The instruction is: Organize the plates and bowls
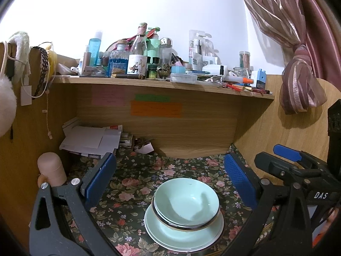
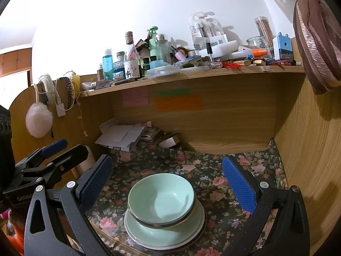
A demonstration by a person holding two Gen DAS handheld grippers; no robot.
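The bowls (image 1: 186, 202) are pale green and sit nested, one inside the other, on top of the plates (image 1: 183, 232), which are also pale green and stacked. The whole pile stands on the worktop (image 1: 132, 183), which is covered by a dark cloth with flowers, near the front edge and in the middle between the side walls of the desk. In the right wrist view the same bowls (image 2: 161, 201) and plates (image 2: 165, 233) show a dark, thin band at the rim.

They look like glazed ceramic, so I judge them stiff, rather heavy for their size, smooth and slippery, and easy to chip if they knock together. The best place to hold is probably the rim: one finger inside and one outside the wall of a bowl, or the edge of a plate, with a firm and level grip.

The left gripper (image 1: 170, 183) is spread wide and holds nothing; it hovers above the pile, not touching it. The right gripper (image 2: 168, 183) is also wide apart and empty, over the same pile, and part of it appears at the right side of the left view.

Further back lie loose papers (image 1: 91, 140) against the back panel. Above is a shelf (image 1: 162, 86) crowded with bottles and small things, and a pink curtain (image 1: 298, 64) hangs at the right.
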